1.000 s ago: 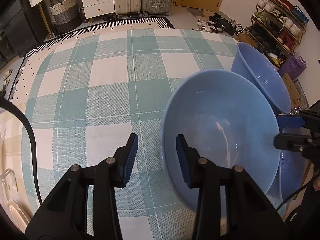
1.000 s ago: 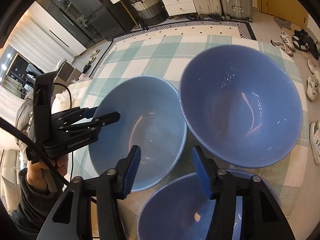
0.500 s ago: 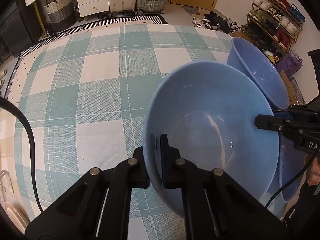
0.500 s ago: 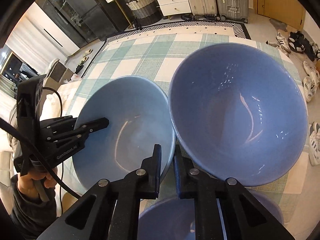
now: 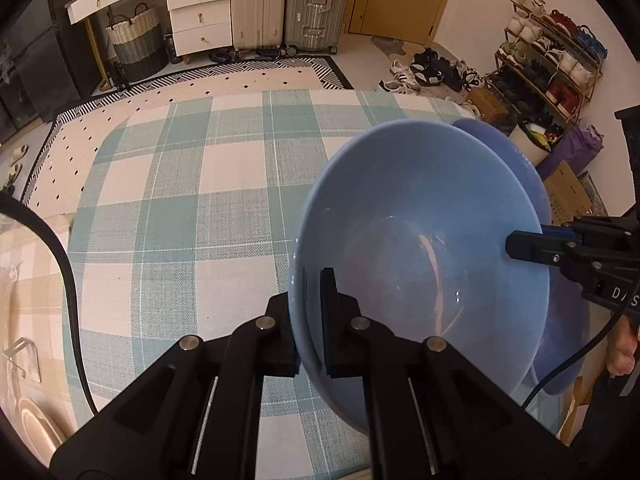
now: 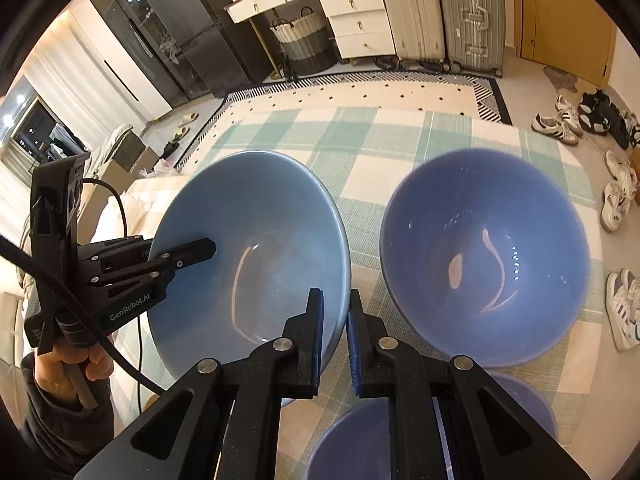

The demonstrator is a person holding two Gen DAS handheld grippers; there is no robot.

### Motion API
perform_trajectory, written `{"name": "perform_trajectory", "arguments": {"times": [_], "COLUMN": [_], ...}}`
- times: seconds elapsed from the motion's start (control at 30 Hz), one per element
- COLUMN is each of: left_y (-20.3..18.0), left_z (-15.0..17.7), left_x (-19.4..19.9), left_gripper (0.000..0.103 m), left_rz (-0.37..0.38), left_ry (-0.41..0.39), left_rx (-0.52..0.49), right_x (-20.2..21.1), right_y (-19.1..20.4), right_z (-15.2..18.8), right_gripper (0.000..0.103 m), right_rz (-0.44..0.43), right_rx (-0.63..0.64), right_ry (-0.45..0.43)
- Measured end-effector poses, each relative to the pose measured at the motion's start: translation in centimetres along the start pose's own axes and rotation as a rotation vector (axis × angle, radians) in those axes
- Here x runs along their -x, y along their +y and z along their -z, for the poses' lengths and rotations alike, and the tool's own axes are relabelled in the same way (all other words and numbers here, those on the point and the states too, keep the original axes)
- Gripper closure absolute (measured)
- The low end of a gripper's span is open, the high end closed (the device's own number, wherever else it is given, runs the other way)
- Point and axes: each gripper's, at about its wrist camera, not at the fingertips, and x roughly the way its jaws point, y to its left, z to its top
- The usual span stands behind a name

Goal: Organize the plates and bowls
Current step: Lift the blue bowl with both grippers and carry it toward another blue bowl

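Both grippers are closed on the rim of the light blue bowl from opposite sides: the left gripper pinches the near edge, the right gripper the other edge. The bowl is above the checked tablecloth, beside a darker blue bowl, not touching it

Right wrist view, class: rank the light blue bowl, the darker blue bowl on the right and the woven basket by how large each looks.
1. light blue bowl and darker blue bowl: alike, no ranking.
2. woven basket: smallest, though it stands far back, so nearness skews this.
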Motion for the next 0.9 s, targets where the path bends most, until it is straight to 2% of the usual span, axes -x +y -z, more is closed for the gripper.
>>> {"name": "perform_trajectory", "arguments": {"times": [0.2, 0.5, 0.9], "left_y": [-2.1, -7.8, -16.9], "left_z": [-0.1, 0.3, 2.0], "left_x": [2.8, 6.4, 8.3], "left_gripper": [0.099, 0.099, 0.099], "left_rz": [0.024, 0.085, 0.151], "left_ry": [-0.033, -0.066, -0.038], "left_rx": [-0.03, -0.093, -0.193], "right_x": [3.6, 9.8, 15.6], "right_y": [0.1, -1.1, -5.0], "right_z": [0.8, 3.5, 9.1], "right_gripper": [0.092, 0.092, 0.092], "right_rz": [0.03, 0.087, 0.141], "right_rx": [-0.007, -0.035, -0.114], "right_ry": [-0.042, -0.101, -0.133]}}
